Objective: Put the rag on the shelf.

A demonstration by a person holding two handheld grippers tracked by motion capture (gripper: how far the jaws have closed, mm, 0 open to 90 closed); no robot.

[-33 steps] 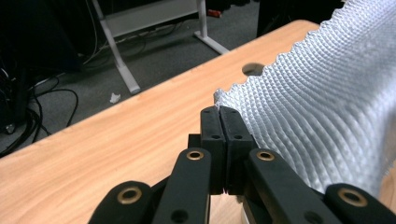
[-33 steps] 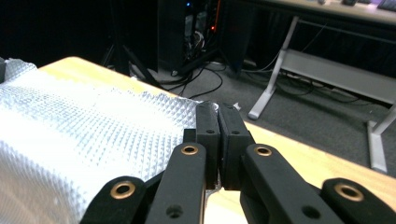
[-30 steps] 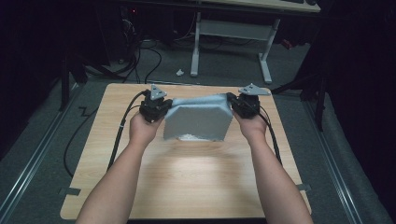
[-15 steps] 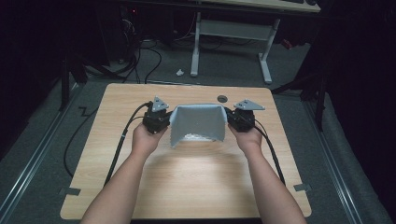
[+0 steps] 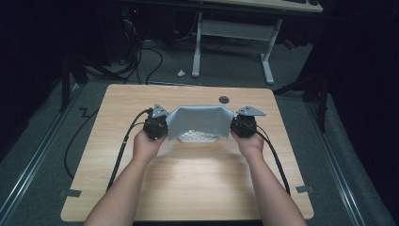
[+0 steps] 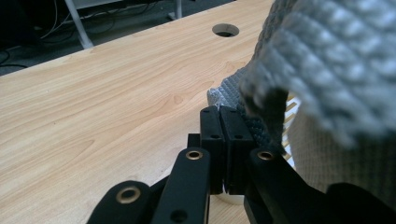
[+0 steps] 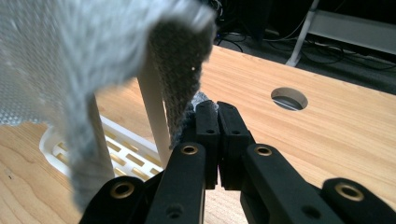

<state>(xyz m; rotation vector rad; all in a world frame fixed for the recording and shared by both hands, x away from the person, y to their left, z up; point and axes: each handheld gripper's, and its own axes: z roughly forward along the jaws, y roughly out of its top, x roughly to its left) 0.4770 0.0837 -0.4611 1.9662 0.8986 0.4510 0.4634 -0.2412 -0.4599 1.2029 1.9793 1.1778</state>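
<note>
Grey cloth (image 5: 200, 121) lower vs 1s ago

**Knit cloth, pale wood, matt black claws**

I see a grey cloth (image 5: 201, 120) with a coarse, waffle-like knit, soft and matt. Under it sits a white basket (image 7: 116, 147) of smooth slotted plastic. The worktop (image 5: 197, 183) is light wood-grain laminate, smooth with a faint sheen. My left claw (image 6: 219, 119) and right claw (image 7: 217, 114) look like matt black plastic with brass-coloured rivets.

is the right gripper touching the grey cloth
Touching. In the right gripper view, the right gripper has its jaws shut on a corner of the grey cloth.
</note>
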